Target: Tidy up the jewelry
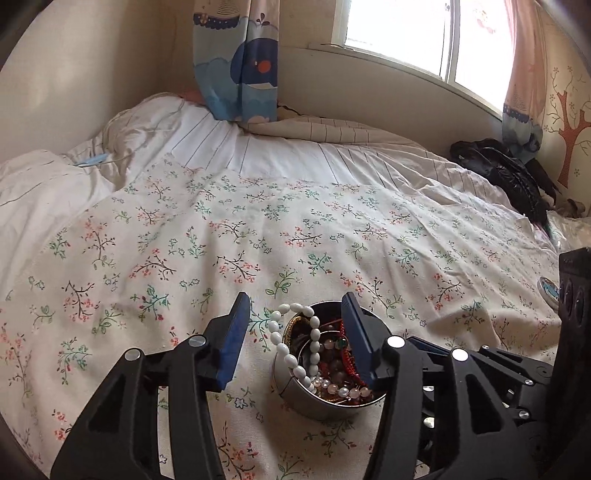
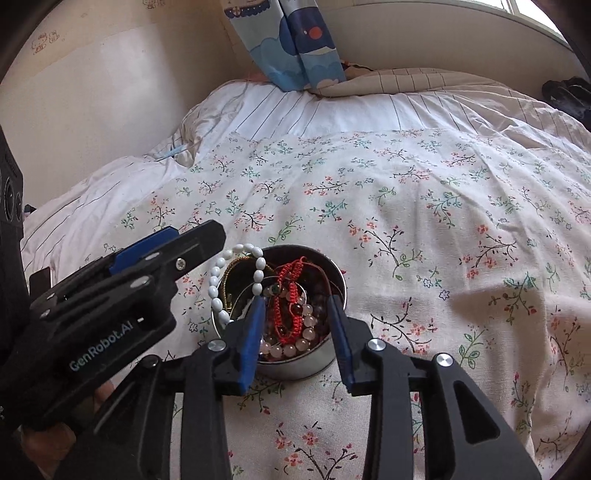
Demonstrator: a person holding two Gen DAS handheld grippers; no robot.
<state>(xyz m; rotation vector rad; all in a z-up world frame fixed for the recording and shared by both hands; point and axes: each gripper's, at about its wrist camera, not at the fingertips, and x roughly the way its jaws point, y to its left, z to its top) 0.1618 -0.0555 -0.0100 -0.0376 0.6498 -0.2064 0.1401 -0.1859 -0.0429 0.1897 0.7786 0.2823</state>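
light: daylight from window, blown out | shadows: soft | focus: sharp | edges: fisheye bending, dark corners

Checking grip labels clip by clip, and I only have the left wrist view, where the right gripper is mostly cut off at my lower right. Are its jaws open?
Observer: Yes. The right wrist view shows the right gripper open, with its blue pads over the near side of the round metal tin.
Operator: Is anything between them?
Observer: A red braided cord bracelet and a pink bead strand lie between them. Neither pad appears to press on either one.
Operator: Is there any rig marking I can't see?
Observer: The left gripper, seen side-on there, carries white GenRobot.AI lettering.
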